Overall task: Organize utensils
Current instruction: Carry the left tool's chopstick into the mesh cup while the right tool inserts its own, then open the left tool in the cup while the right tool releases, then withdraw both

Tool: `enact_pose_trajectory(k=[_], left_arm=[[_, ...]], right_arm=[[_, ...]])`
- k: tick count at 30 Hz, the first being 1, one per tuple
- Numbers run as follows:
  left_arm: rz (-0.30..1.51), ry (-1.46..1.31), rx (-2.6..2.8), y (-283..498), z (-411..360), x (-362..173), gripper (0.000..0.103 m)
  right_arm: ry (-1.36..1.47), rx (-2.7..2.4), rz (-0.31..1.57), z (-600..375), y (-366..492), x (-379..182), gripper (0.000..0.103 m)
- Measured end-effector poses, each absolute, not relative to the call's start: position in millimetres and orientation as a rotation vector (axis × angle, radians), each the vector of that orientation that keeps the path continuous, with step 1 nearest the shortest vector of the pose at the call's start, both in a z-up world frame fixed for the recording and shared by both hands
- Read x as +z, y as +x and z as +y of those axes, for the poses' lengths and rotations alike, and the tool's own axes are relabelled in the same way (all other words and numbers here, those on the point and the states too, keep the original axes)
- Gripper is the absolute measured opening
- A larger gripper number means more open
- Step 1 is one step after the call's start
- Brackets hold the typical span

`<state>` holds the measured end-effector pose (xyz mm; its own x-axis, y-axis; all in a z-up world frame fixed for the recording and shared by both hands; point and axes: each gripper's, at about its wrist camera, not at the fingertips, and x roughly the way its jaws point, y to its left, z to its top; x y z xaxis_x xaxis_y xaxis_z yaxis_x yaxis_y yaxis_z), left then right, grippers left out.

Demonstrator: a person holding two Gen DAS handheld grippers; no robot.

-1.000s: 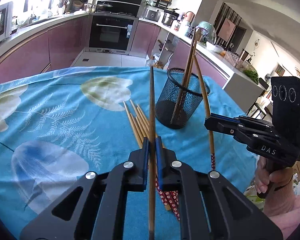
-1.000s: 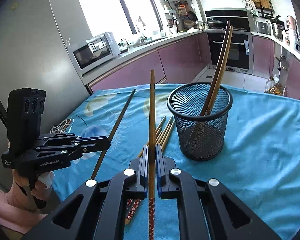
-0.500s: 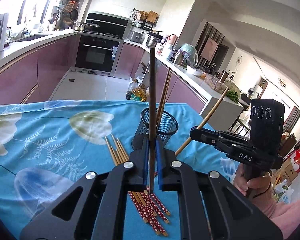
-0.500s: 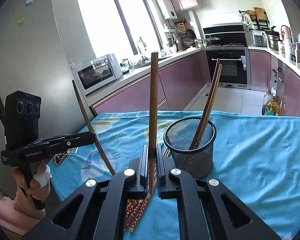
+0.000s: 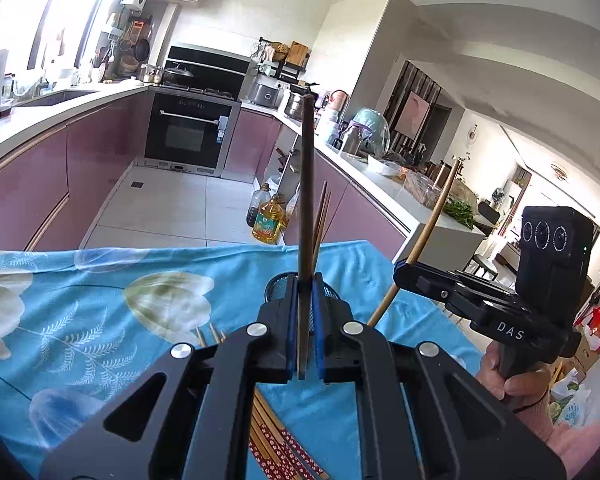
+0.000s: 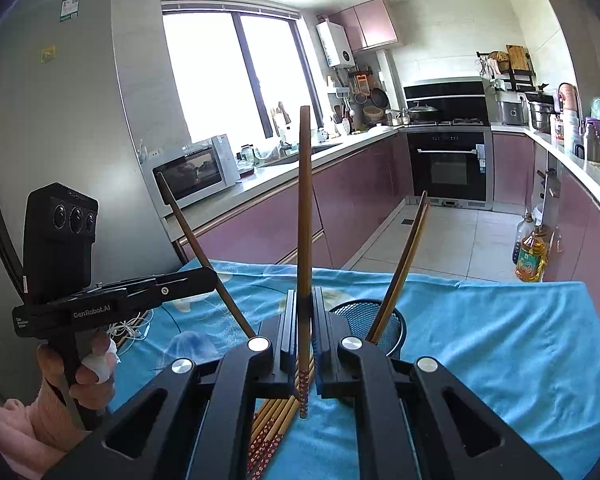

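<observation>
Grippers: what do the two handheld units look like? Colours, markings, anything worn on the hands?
Both are matte black with angular cut-out linkages, silver pivot screws and blue pads on the fingers. The right gripper reads "DAS" in white; the left gripper reads "GenRobot.AI". Each carries a black box with three round lenses on top and a pistol handle. The left hand has a white wrap on one finger and a pink sleeve.

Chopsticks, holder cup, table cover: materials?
Chopsticks: look like bamboo or wood, brown and smooth, possibly lacquered; the handle ends carry a red patterned band.
Holder cup: black wire mesh, probably coated metal; you can see through the grid.
Table cover: blue printed fabric, judging by the creases and draped edge.
</observation>
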<state>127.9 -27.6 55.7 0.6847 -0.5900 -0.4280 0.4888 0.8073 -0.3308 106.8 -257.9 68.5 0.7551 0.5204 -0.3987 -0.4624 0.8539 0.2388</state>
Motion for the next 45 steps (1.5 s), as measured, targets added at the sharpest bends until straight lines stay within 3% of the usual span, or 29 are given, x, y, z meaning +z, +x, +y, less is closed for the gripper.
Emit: enact_pose_trajectory(k=[10,19,45], left_arm=[[0.47,-0.18,-0.61,144,-46,95,0.008],[0.433,-0.165,-0.585,153,-58,108,0.008],[0.644,-0.011,-0.534,206,-102,33,0.008]], right_arm=[[0.124,0.505,0.406,-265,125,98,0.006],[0.149,0.48,0.426,-271,149,90,0.006],[0.156,0.435,0.664,-258,194,23,0.008]])
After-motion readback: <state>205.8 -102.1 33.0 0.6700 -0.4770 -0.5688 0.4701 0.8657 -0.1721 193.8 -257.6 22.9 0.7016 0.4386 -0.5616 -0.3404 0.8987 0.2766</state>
